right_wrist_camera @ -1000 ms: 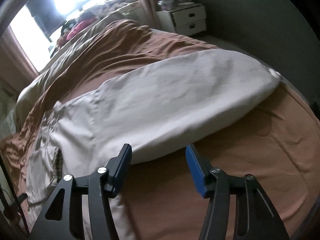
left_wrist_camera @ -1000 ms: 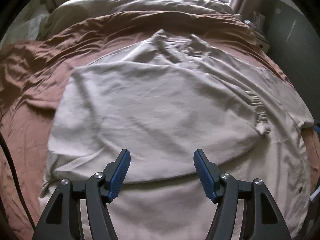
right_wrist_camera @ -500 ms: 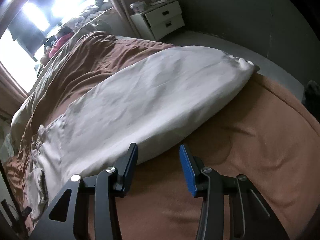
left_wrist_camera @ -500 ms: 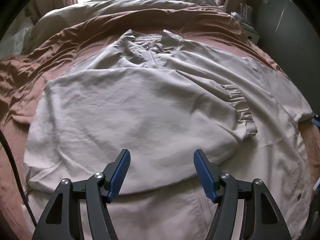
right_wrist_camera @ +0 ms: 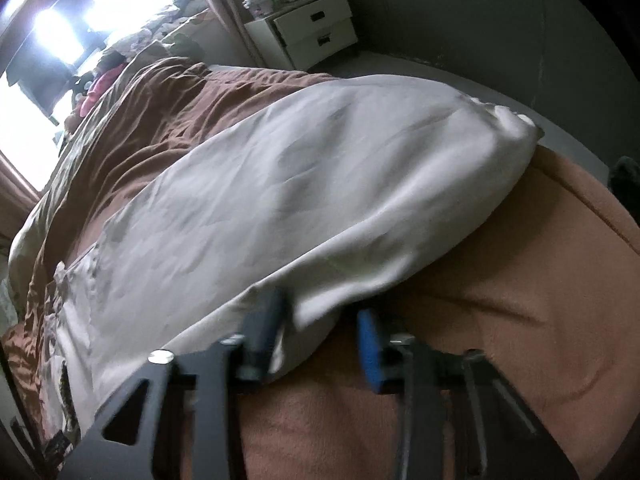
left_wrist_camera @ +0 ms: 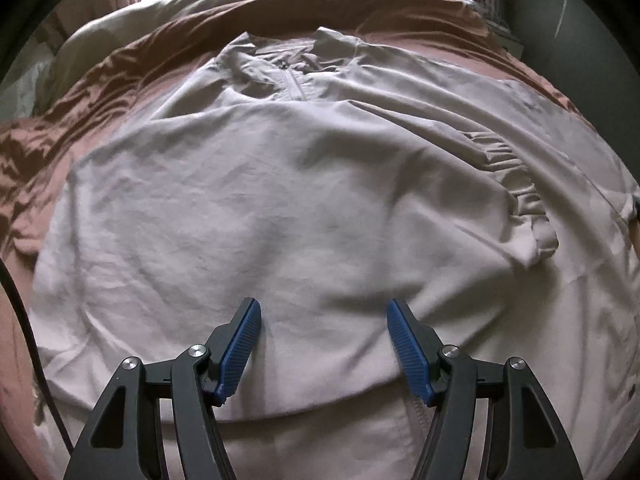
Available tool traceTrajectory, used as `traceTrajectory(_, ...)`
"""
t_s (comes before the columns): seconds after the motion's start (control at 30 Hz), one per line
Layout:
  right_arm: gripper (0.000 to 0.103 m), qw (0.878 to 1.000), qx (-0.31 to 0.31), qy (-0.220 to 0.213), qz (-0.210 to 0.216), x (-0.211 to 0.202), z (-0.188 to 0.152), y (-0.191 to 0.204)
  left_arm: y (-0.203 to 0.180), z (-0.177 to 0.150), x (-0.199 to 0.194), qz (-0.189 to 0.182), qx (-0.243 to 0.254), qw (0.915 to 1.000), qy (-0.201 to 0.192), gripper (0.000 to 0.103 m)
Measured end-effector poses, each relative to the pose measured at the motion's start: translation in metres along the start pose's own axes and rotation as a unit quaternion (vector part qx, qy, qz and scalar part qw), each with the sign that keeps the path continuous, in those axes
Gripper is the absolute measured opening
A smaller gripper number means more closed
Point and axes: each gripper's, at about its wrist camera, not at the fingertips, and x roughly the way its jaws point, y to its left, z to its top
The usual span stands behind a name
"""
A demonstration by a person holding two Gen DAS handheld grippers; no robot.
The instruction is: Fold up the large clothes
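A large cream jacket (left_wrist_camera: 312,208) lies spread on the brown bedspread (left_wrist_camera: 120,60), zip collar (left_wrist_camera: 288,76) at the far end. One sleeve is folded across the body, its gathered cuff (left_wrist_camera: 532,216) to the right. My left gripper (left_wrist_camera: 323,304) hangs open just above the near edge of that folded layer, with nothing pinched. In the right wrist view the jacket (right_wrist_camera: 320,184) runs out to the bed's right side. My right gripper (right_wrist_camera: 320,308) is blurred and its jaws are closing with the cloth's near edge between them; a dark gap still shows beside the right pad (right_wrist_camera: 370,344).
A white drawer unit (right_wrist_camera: 316,28) stands by the grey wall beyond the bed. Pillows and a heap of clothes lie at the head under a bright window (right_wrist_camera: 60,20). A black cable (left_wrist_camera: 24,320) hangs at the left. Bare bedspread (right_wrist_camera: 520,300) lies right of the jacket.
Both grippers have sunk closer to the jacket. The right jaws have narrowed and now straddle the cloth's near edge. The left jaws keep the same width.
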Motion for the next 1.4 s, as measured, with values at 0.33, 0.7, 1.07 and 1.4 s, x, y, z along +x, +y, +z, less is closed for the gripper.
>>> traceTrajectory(0.33,0.000,0.995,-0.047,-0.080,0.034,-0.091,0.005,0.051,0.010,0.000,-0.037,-0.006,0.001,0.9996,-0.027,0.067)
traceTrajectory(0.7,0.000,0.978,-0.140,-0.118,0.101,-0.175,-0.025,0.158,0.049,-0.007,-0.103,-0.016,-0.032,0.9969,-0.071,0.067)
traceTrajectory(1.07,0.000,0.962,-0.206,-0.083,0.157,-0.173,-0.060,0.229,0.108,-0.031,-0.153,-0.011,-0.065,0.9928,-0.100,0.067)
traceTrajectory(1.4,0.000,0.952,-0.243,-0.015,0.183,-0.117,-0.091,0.289,0.157,-0.062,-0.165,-0.005,-0.091,0.9905,-0.103,0.067)
